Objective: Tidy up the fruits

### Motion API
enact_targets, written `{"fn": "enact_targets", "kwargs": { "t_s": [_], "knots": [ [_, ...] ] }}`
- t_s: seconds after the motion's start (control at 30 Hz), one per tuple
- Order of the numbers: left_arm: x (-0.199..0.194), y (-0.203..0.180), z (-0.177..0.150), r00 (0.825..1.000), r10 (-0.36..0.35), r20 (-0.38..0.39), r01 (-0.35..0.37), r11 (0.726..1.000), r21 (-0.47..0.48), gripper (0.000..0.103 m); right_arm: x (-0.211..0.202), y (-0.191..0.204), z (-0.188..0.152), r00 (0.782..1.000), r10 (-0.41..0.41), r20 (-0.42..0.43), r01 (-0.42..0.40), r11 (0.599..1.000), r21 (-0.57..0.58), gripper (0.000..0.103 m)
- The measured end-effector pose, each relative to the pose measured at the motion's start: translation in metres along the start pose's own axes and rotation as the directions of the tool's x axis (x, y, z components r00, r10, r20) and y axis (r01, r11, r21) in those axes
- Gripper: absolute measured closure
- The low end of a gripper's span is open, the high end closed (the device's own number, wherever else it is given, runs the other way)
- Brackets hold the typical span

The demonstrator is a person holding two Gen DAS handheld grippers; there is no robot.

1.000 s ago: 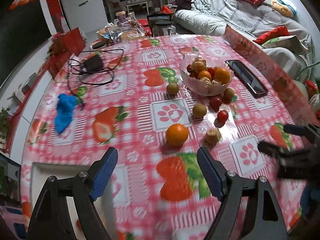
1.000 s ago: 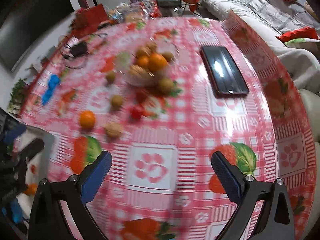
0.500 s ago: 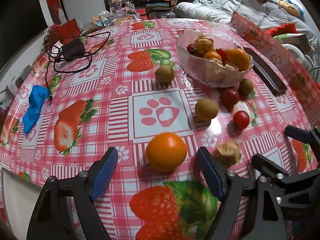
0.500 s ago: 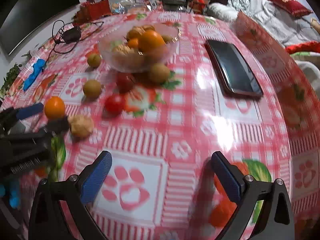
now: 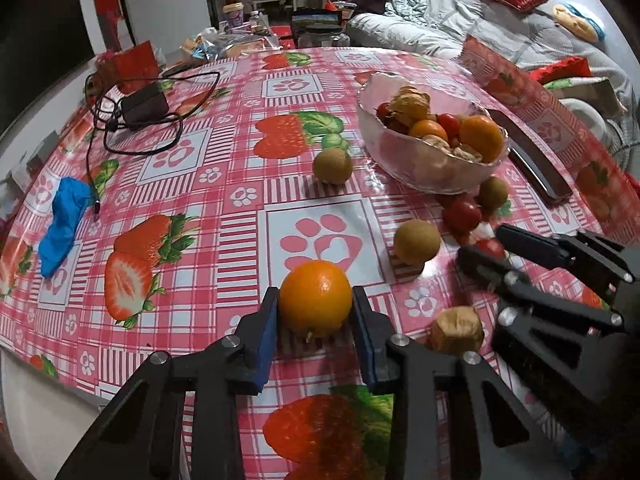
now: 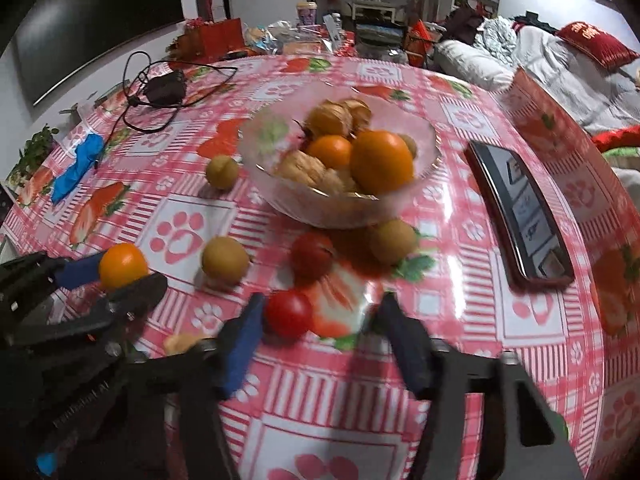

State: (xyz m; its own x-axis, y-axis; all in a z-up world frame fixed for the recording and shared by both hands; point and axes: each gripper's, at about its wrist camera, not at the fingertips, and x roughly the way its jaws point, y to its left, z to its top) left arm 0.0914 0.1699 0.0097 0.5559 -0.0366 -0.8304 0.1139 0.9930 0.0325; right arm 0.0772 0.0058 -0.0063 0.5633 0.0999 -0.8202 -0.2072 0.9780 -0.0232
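My left gripper (image 5: 315, 312) is shut on an orange (image 5: 315, 298) that rests on the tablecloth; the same orange shows in the right wrist view (image 6: 123, 265). My right gripper (image 6: 320, 320) is open, its jaws on either side of a red cherry tomato (image 6: 288, 313) that lies against the left pad. A glass bowl (image 5: 424, 162) holds oranges, husked fruit and tomatoes; it also shows in the right wrist view (image 6: 340, 210). Loose brown fruits (image 5: 417, 241), another tomato (image 6: 311, 255) and a husked fruit (image 5: 456, 329) lie around it.
A black phone (image 6: 520, 212) lies right of the bowl. A charger with cable (image 5: 144, 104) and a blue cloth (image 5: 66, 220) lie at the left. Clutter sits at the table's far edge, and a sofa stands beyond.
Both grippers moved forward and down. The left jaws closed on the orange. The right jaws narrowed and now straddle the cherry tomato.
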Motion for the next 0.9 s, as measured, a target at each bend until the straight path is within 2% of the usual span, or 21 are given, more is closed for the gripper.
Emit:
{"fn": "enact_targets", "kwargs": {
  "t_s": [0.03,0.07,0.27,0.43,0.67,0.9],
  "knots": [
    [-0.001,0.0,-0.002,1.0,-0.002,0.002,0.002,1.0,0.001,0.066,-0.001,0.0,-0.001,1.0,0.014,0.003,-0.014,1.0,-0.003,0.079],
    [-0.003,0.0,-0.004,1.0,-0.006,0.001,0.006,1.0,-0.002,0.066,-0.002,0.0,-0.002,1.0,0.029,0.002,-0.029,1.0,-0.001,0.08],
    [-0.022,0.001,-0.032,1.0,-0.021,-0.015,0.021,1.0,-0.018,0.066,-0.018,-0.01,-0.021,0.997,0.073,-0.001,-0.072,0.997,0.036,0.08],
    [-0.05,0.002,-0.07,0.999,-0.018,-0.028,0.017,0.999,-0.04,0.066,-0.042,-0.016,-0.053,0.995,0.098,-0.031,-0.097,0.994,0.042,0.08],
    [-0.086,0.004,-0.122,0.999,0.005,-0.054,-0.01,0.996,-0.086,0.065,-0.08,-0.022,-0.097,0.988,0.14,-0.062,-0.132,0.985,0.107,0.08],
    [-0.111,0.004,-0.16,0.999,0.007,-0.053,-0.013,0.993,-0.119,0.065,-0.112,-0.011,-0.136,0.988,0.139,-0.062,-0.131,0.984,0.121,0.08]
  ]
}}
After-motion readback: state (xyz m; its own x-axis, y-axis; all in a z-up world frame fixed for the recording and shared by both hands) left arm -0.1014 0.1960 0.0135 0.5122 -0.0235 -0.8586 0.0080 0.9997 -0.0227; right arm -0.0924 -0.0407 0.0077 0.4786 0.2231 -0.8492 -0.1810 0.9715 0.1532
